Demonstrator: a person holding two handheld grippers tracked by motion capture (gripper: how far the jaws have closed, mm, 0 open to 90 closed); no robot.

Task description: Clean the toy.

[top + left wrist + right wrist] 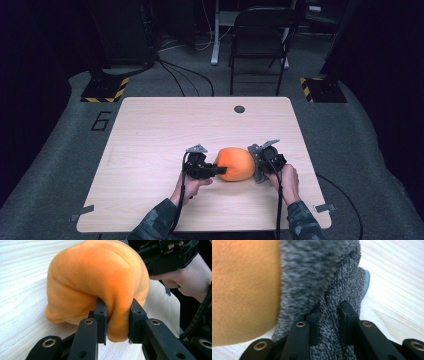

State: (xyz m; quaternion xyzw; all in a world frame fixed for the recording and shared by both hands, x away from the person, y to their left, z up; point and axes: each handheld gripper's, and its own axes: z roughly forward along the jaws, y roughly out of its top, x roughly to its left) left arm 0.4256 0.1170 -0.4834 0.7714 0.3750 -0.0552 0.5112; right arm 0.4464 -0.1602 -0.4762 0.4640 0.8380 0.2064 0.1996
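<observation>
Orange plush piece (235, 163): lies on the counter (150, 150), lower centre of the high view, between the two grippers; soft, rounded, bulging upward.
Grey knit part (332, 290): joined to the plush at its right end; fills the centre of the right gripper view, orange fabric to its left.
Left gripper (117, 323): at the plush's left end in the high view; its fingers (101, 320) are clamped on a hanging fold of orange fabric, lower centre of the left gripper view.
Right gripper (329, 320): at the plush's right end; its fingers (348, 317) are pinched on the grey knit, lower centre of its view.
Hands: each holds its gripper from the bottom edge of the high view, sleeves patterned.
Counter: pale wood, a dark round hole (239, 109) near its far edge.
Beyond: a folding chair (260, 35) at upper centre, on grey carpet.
</observation>
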